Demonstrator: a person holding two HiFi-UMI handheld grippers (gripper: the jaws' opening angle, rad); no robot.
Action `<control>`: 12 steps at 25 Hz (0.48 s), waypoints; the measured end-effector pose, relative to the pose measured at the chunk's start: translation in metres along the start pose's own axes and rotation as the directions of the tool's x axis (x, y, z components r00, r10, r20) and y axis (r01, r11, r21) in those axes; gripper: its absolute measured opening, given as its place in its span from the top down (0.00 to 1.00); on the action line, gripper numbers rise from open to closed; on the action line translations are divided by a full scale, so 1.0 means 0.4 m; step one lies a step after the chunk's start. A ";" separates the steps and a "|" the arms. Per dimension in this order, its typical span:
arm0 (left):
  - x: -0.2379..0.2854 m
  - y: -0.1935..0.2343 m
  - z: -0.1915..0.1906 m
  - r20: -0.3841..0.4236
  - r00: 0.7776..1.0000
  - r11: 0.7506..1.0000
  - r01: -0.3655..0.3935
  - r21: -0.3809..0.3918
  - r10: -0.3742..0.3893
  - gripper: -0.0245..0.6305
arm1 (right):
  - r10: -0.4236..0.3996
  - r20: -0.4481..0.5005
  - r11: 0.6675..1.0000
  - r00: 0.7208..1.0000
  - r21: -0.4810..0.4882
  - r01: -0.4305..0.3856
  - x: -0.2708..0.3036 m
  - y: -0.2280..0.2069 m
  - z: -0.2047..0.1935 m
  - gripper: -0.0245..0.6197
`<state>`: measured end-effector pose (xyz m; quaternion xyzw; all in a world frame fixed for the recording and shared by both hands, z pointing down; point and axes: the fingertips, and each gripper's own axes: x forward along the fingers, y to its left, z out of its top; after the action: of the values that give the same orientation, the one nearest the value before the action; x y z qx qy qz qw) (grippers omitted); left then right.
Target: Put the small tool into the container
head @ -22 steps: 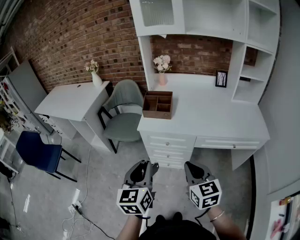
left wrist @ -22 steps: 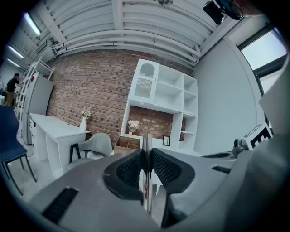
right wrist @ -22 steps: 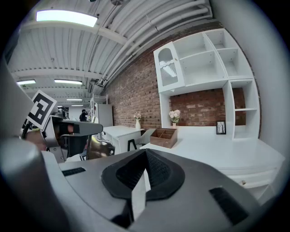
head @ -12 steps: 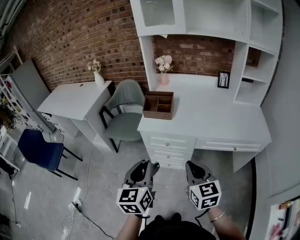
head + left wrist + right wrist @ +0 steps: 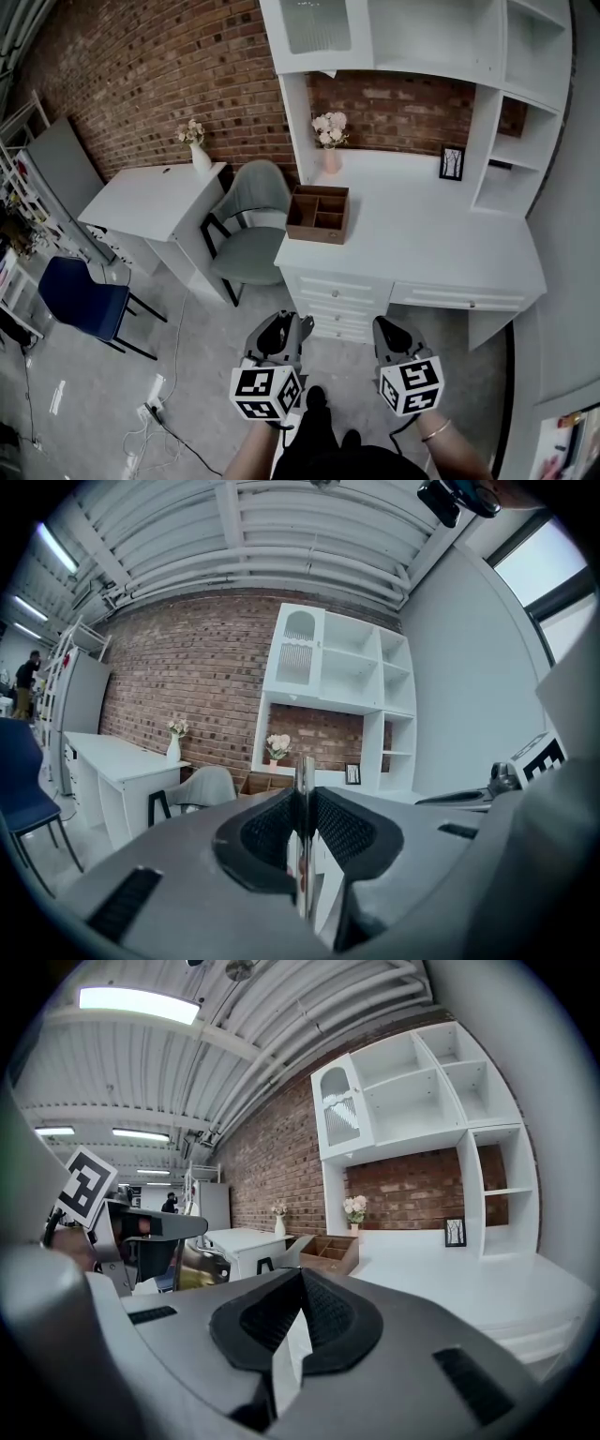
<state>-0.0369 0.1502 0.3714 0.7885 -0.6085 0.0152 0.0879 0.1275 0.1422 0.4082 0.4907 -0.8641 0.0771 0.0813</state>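
Note:
A thin silver tool (image 5: 303, 772) stands upright between the pads of my left gripper (image 5: 303, 799), which is shut on it. In the head view the left gripper (image 5: 281, 330) and the right gripper (image 5: 388, 334) hang side by side over the floor, in front of the white desk (image 5: 422, 244). A brown wooden container (image 5: 319, 214) with open compartments sits on the desk's left end, well ahead of both grippers; it also shows as the container (image 5: 255, 782) and the container (image 5: 328, 1249). My right gripper (image 5: 298, 1286) is shut with nothing in it.
A grey chair (image 5: 251, 225) stands left of the desk, beside a smaller white table (image 5: 150, 202) with a vase. The desk carries a pink flower vase (image 5: 330, 141), a small picture frame (image 5: 452, 162) and white shelving (image 5: 412, 37). A blue chair (image 5: 80, 295) and floor cables (image 5: 155, 412) lie at the left.
The view has drifted a little toward the desk, and a foot has come into sight under the grippers. Both grippers keep their places and stay shut.

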 end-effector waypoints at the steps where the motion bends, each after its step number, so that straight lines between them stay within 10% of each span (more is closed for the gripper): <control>1: 0.014 0.005 0.002 0.001 1.000 1.000 0.000 0.004 0.000 0.84 | -0.002 0.002 1.000 1.000 0.001 0.002 0.013 -0.008 0.002 0.96; 12: 0.265 0.133 0.017 -0.003 1.000 1.000 0.019 0.013 -0.019 0.84 | -0.033 -0.024 0.998 0.999 0.049 0.034 0.246 -0.106 0.031 0.96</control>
<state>-0.0613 0.0349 0.3850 0.7947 -0.6009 0.0196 0.0839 0.1134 0.0357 0.4196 0.5059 -0.8527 0.1026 0.0804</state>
